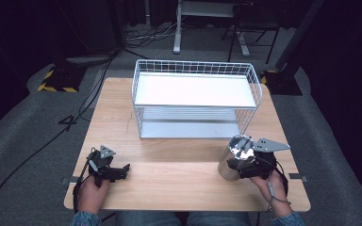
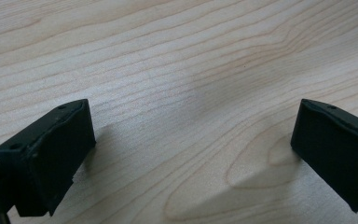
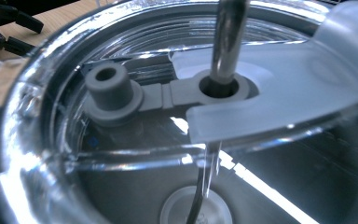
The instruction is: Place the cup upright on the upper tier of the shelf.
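**Tumbler in hand, shelf still bare**

Nearest to us, at the lower left of the high view, our left gripper (image 1: pixel 122 169) rests low on the wooden table (image 1: pixel 169 183). In the left gripper view its two black, blocky jaws stand wide apart, with nothing between them but pale, wavy wood grain and their own soft shadows.

At the lower right of the high view, our right gripper (image 1: pixel 233 162) sits against the steel tumbler (image 1: pixel 226 167), which stands upright near the table's front right edge. It looks to us like a hold on the rim or lid, but the jaws themselves are hidden behind the cup, so we cannot tell how far they are closed. The right gripper view looks straight down onto the tumbler's clear lid (image 3: pixel 135 154): glossy, round plastic with a thick shiny rim, a grey rubbery stopper (image 3: pixel 109 91) on a short tab, and a metal straw (image 3: pixel 228 42) passing through a grey ring. Below it the brushed steel inside catches bright streaks.

Farther off, in the upper middle of the high view, stands the white wire basket shelf (image 1: pixel 195 68): thin gridded walls, a flat white upper tray and an open lower level.

We judge the work to be at its start. The tumbler is reached, perhaps gripped, but not yet lifted, and both shelf levels are bare. Carrying the cup across and setting it down remains.
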The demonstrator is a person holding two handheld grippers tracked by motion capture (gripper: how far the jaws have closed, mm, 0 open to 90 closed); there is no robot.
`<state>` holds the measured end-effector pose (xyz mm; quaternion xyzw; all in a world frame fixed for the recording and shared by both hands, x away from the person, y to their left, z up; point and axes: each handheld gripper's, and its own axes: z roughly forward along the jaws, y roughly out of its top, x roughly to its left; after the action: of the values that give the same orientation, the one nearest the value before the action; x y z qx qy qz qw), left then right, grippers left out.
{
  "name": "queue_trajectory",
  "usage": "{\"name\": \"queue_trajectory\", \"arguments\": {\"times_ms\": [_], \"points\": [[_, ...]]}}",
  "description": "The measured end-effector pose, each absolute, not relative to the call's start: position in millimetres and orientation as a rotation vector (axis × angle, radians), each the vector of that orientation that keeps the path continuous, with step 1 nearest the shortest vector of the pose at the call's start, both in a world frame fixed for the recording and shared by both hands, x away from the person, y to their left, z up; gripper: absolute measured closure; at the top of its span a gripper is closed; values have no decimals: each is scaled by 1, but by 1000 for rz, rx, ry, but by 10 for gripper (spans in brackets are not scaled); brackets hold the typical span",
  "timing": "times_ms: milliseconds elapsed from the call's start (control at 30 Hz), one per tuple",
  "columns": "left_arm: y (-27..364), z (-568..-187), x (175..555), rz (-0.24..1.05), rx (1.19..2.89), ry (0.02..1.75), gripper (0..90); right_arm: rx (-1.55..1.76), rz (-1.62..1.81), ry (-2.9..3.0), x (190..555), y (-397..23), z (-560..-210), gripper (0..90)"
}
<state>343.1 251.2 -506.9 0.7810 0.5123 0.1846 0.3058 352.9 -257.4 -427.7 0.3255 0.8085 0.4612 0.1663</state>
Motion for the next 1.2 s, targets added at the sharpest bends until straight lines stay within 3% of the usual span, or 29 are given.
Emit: {"name": "queue_trajectory", "arguments": {"times_ms": [733, 1200], "points": [[251, -507, 343, 489, 2065, 1359, 0, 936, 1296, 2309, 354, -256, -423, 36], [251, -507, 343, 489, 2068, 1355, 0, 901, 1269, 2294, 352, -255, -387, 36]]}}
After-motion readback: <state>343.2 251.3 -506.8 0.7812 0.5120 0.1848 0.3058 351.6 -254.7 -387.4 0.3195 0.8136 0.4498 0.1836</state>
